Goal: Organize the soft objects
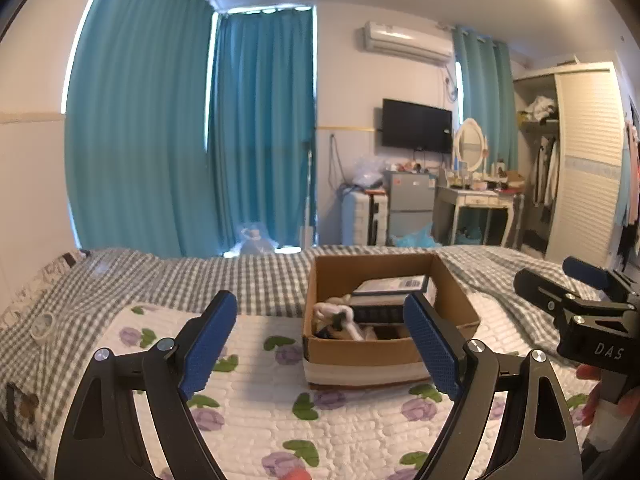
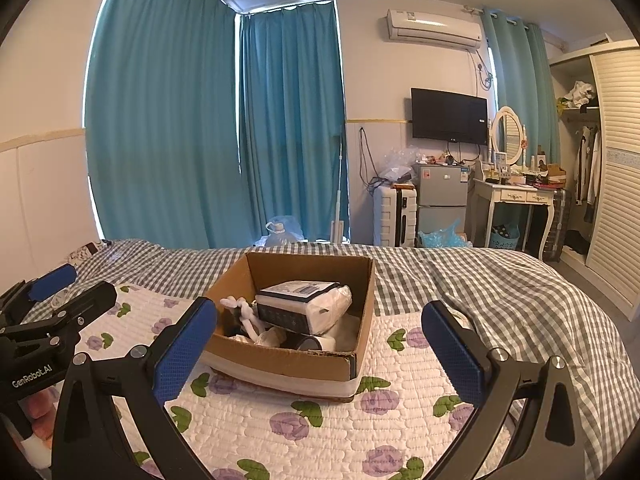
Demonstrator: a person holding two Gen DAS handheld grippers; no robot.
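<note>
A brown cardboard box (image 1: 452, 292) (image 2: 296, 364) stands on the white flowered quilt (image 1: 256, 412) (image 2: 328, 432) on the bed. Inside lie a plastic-wrapped pack with a dark label (image 1: 384, 300) (image 2: 304, 304), a white soft toy (image 1: 340, 316) (image 2: 248, 316) and a dark rolled item (image 2: 306, 342). My left gripper (image 1: 320, 344) is open and empty, held above the quilt just short of the box. My right gripper (image 2: 320, 348) is open and empty, also facing the box. Each gripper shows in the other's view: the right one (image 1: 580, 312), the left one (image 2: 48, 320).
A grey checked bedspread (image 1: 180, 276) (image 2: 500, 288) covers the bed. A roll of tape (image 1: 42, 326) lies at its left. Beyond the bed are teal curtains (image 2: 192, 120), a suitcase (image 2: 394, 216), a small fridge (image 2: 440, 196), a dressing table (image 2: 516, 196) and a wardrobe (image 2: 616, 160).
</note>
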